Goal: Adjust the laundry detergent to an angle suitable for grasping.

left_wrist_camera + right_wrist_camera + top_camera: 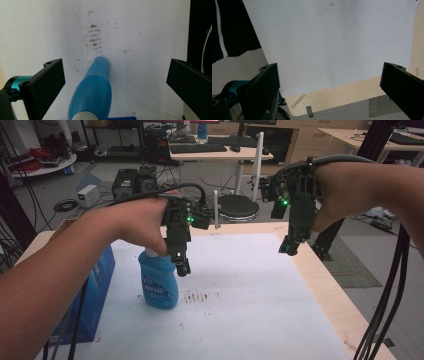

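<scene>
A blue plastic bottle (159, 284) with a white top stands upright on the white sheet (240, 285), left of centre. My left gripper (182, 266) points down just above and to the right of the bottle's neck. In the left gripper view the bottle (92, 92) rises between the wide-apart jaws, and neither jaw touches it; this left gripper (113, 65) is open. My right gripper (290, 247) hangs in the air over the sheet's far right side. In its own view the right gripper (329, 66) is open with nothing between the jaws.
Brown smudges (197, 296) mark the sheet right of the bottle, as do the smudges (93, 37) in the left gripper view. A blue box (92, 295) lies at the table's left edge. The wooden table edge (342, 96) runs beyond the sheet. Cables hang at the right.
</scene>
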Available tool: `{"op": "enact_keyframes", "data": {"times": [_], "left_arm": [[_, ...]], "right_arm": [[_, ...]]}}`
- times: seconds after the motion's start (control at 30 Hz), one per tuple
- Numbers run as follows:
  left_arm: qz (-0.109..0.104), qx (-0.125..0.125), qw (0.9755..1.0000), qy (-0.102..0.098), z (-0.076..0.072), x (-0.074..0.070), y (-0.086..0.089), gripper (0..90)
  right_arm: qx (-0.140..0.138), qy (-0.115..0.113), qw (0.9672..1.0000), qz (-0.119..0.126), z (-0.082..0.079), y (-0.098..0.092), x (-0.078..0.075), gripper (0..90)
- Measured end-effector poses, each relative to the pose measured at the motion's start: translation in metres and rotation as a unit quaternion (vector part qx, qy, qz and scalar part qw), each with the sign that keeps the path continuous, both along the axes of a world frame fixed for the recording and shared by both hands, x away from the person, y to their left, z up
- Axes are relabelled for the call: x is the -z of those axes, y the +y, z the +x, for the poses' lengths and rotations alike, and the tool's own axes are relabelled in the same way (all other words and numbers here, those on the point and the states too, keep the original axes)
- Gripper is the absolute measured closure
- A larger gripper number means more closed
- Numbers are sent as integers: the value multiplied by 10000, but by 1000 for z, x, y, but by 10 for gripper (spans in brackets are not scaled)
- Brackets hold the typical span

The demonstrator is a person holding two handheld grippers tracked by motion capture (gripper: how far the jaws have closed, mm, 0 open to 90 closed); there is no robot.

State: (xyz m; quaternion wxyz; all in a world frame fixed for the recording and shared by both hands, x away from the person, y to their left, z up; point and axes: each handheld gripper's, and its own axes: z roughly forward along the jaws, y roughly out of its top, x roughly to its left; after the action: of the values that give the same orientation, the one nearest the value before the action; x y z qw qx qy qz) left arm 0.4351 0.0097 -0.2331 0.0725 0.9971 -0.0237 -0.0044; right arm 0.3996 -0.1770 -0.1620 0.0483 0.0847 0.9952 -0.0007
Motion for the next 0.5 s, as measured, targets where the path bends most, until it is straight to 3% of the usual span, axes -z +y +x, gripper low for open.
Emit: {"op": "enact_keyframes", "data": {"times": [0.5], "left_arm": [[11, -25, 10000, -38, -4, -1, 1, 17]], "right_arm": [[-27, -118, 9999, 42, -9, 0, -5, 16]]}}
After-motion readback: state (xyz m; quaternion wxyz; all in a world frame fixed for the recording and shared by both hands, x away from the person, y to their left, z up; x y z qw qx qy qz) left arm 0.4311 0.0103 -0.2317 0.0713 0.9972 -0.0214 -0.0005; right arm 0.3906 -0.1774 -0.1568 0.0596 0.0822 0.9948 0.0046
